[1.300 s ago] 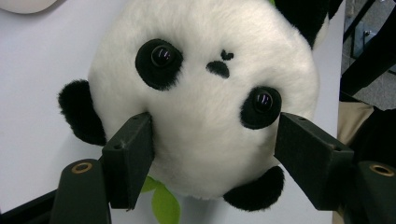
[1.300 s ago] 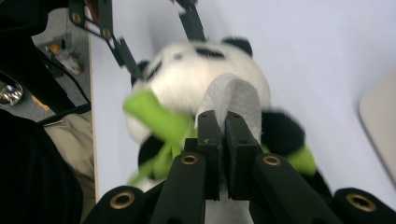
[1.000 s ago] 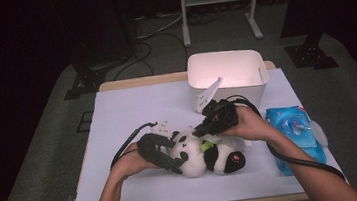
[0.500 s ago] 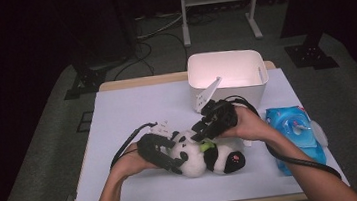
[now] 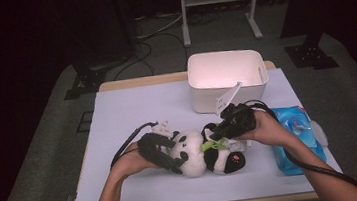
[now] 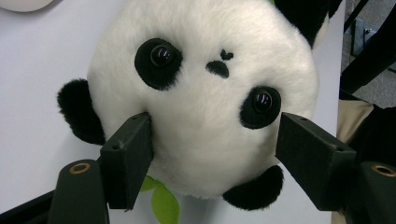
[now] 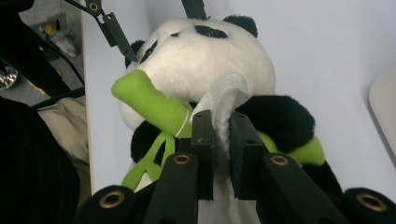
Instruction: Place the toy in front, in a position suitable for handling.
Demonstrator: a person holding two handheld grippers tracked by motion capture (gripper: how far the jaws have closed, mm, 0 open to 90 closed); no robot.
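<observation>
Dark flooring surrounds a pale lavender tabletop [image 5: 132,110], on which the work is carried out. At the right gripper [image 7: 221,122] the black jaws are seen nearly closed, having just been closing, and a fold of white tissue wipe [image 7: 223,100] is pinched between them, pressed against the neck of a black-and-white plush panda toy [image 7: 205,60]. The panda's head is gripped on both sides by the wide-set jaws of the left gripper [image 6: 212,154], the pads sunk into the fur beside the cheeks. The toy lies on its back near the table's front edge, between the two hands. White fluffy fur, black ears, black eye patches and a green felt bamboo stalk [image 7: 152,103] are shown. Behind it stands a white rectangular plastic bin [image 5: 227,78]; a blue wipes packet [image 5: 296,138] lies to the right.
</observation>
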